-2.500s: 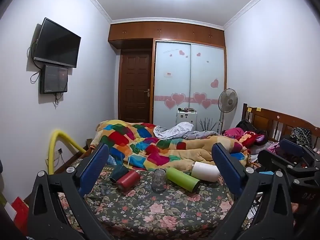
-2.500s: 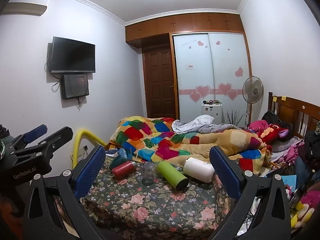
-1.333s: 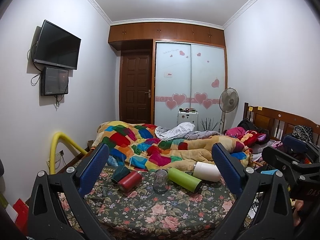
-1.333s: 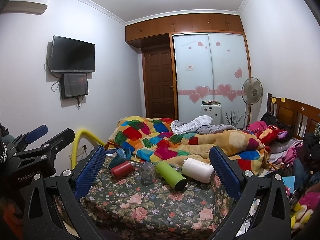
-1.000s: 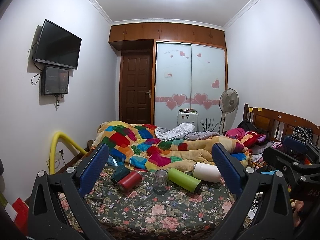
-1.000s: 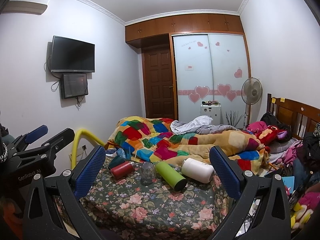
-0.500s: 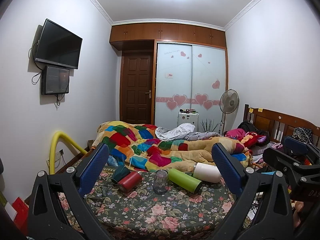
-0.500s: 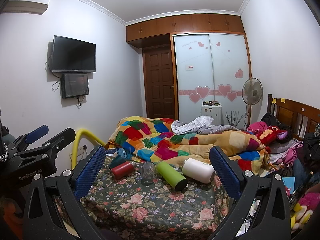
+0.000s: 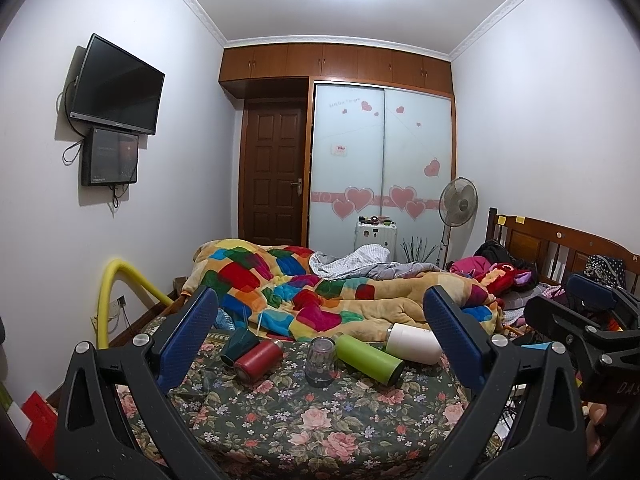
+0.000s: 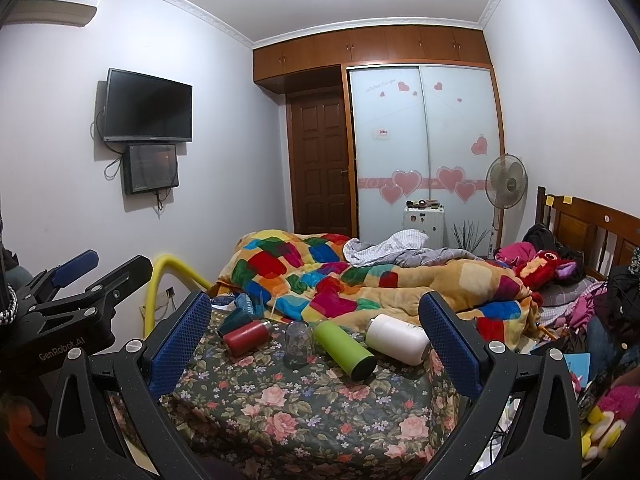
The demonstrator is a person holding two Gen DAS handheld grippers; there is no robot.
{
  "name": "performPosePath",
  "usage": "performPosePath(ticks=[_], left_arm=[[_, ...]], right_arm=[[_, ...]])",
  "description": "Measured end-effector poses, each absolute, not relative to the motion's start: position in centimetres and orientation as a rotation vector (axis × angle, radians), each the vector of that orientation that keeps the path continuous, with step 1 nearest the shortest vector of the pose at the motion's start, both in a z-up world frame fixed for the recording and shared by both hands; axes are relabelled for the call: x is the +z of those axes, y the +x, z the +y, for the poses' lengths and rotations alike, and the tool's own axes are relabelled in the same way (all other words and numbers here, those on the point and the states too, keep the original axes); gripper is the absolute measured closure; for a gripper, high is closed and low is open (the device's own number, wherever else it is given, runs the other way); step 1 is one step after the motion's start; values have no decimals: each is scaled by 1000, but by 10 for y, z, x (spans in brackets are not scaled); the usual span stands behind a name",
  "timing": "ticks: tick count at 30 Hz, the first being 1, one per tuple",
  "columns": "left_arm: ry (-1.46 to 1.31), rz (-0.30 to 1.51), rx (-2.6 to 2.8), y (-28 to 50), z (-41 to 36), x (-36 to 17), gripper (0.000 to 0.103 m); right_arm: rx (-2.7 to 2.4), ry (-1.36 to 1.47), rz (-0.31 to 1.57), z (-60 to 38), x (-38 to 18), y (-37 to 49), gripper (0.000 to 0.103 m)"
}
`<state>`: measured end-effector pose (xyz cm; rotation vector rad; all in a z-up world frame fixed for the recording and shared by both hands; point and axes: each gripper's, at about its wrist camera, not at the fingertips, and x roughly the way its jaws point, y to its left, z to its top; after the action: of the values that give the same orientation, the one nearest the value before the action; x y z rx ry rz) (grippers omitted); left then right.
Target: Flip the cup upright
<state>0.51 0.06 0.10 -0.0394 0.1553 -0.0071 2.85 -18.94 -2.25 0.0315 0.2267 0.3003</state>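
1. Left gripper [image 9: 320, 334]: my jaws stand spread wide with nothing between them, held back from the bed and level, I judge so that the whole row of vessels stays framed before I commit to one

2. Right gripper [image 10: 316, 330]: jaws likewise spread wide and empty, well short of the bed; its body also shows at 3 o'clock in the left view

3. Clear glass cup [image 9: 320, 362]: the task's thing, as I read it; it stands mouth-down on the floral bedspread [image 9: 320, 432], just past 12 o'clock from my left jaws, narrower end up. Not yet touched. I judge it needs a side grip on the wall and a half turn, set down gently since the bedding is soft and may let it tip

4. Green flask [image 9: 370, 360]: lying on its side just beside the cup at 2 o'clock, close enough to crowd a finger on that side

5. White flask [image 9: 414, 344]: on its side beyond the green one, at 2 o'clock

6. Red flask [image 9: 258, 358]: on its side at 10 o'clock, with a dark teal cup [image 9: 238, 344] lying against it

7. Patchwork quilt [image 9: 304, 292]: heaped behind the row, at 12 o'clock
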Motion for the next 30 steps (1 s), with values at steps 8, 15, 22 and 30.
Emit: performPosePath(ticks=[8, 15, 22, 30], left_arm=[[-41, 163, -7, 10, 0, -5, 0], [-52, 190, 4, 30, 6, -20, 0], [-80, 312, 68, 82, 34, -55, 0], [-95, 610, 104, 185, 89, -143, 0]], right_arm=[[296, 33, 246, -190, -27, 30, 0], [287, 34, 281, -188, -32, 47, 0], [264, 34, 352, -189, -49, 76, 0], [214, 43, 474, -191, -79, 125, 0]])
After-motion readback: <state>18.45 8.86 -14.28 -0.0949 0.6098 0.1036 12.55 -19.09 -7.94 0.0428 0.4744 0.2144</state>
